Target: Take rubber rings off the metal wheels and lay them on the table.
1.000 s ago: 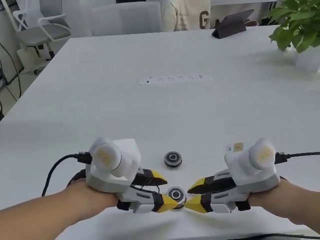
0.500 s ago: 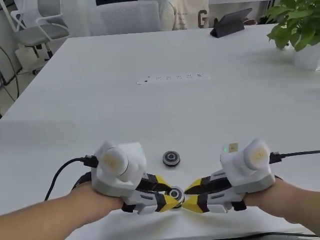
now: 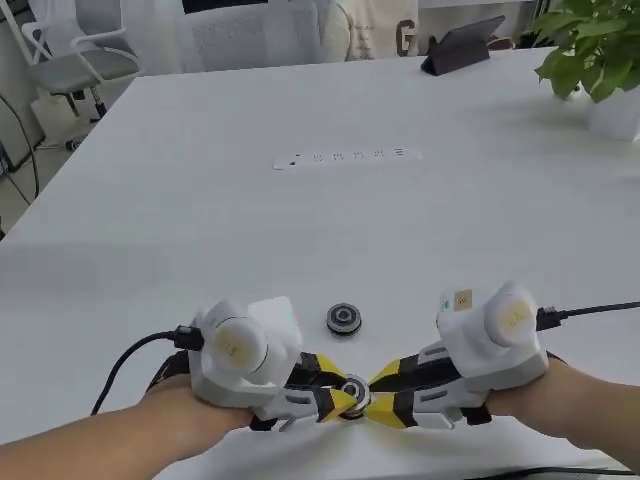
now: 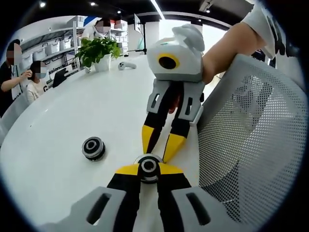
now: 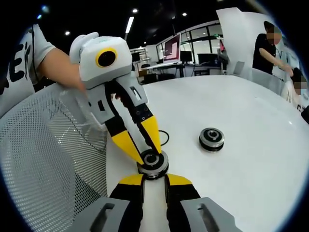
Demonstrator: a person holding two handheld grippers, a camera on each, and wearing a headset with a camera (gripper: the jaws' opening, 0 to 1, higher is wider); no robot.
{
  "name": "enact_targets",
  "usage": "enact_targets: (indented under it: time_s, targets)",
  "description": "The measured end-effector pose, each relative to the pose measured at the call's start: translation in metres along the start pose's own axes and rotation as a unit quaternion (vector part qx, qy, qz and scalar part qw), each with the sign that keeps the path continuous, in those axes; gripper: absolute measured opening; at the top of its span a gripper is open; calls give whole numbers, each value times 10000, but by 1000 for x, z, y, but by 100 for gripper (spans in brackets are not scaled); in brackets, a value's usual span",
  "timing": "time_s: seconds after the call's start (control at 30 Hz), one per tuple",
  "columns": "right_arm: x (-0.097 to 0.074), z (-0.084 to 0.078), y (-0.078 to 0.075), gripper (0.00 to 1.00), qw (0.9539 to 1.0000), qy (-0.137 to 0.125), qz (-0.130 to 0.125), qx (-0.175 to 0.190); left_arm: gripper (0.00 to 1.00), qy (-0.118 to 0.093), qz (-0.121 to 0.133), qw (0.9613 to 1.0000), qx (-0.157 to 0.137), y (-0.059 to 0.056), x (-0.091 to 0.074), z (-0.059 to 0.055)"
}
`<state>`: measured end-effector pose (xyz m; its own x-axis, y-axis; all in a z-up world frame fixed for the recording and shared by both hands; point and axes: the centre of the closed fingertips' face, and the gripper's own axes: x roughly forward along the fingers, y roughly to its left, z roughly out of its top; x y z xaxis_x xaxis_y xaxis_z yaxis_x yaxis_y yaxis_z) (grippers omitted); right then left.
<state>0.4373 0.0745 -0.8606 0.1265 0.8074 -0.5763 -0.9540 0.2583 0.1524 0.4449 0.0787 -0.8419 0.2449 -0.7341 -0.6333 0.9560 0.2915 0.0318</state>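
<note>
The white counter (image 3: 400, 230) carries the work near its front edge. The left gripper (image 4: 148, 170) has its jaws clamped on a metal wheel (image 4: 148, 166), low over the counter. The right gripper (image 5: 153, 180) meets it tip to tip, jaws straddling the same wheel's rim; whether they pinch it I cannot tell. A second wheel (image 3: 343, 318) lies just beyond, its black rubber ring (image 4: 85, 147) on.

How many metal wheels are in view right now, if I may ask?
2. The near wheel is held by the left claw and right claw; the far wheel lies free on the table just beyond them. None seems hidden.
</note>
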Motion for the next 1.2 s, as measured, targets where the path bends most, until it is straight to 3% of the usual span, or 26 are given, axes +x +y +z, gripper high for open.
enact_targets:
  time_s: [0.2,0.3,0.47,0.77,0.93,1.1,1.2]
  targets:
    - [-2,-2,0,9,9999,108,-33,-85,7,-59,18,10000,-26,1,0,0]
    - [-3,-4,-2,1,9999,130,-52,5,7,-52,30,10000,-61,1,0,0]
    - [-2,-4,-2,0,9998,174,-63,75,7,-37,46,10000,-60,0,0,0]
    - [-6,-2,-6,0,9964,-39,-136,837,7,-26,59,10000,-9,-2,0,0]
    - [-12,4,-12,0,9903,-338,-226,1328,7,1,40,10000,23,-2,0,0]
    - [-13,5,-11,0,9885,-407,-196,1443,7,12,43,10000,14,-3,1,1]
    - [-14,8,-11,0,9851,-526,-166,1628,7,29,61,10000,42,-4,2,2]
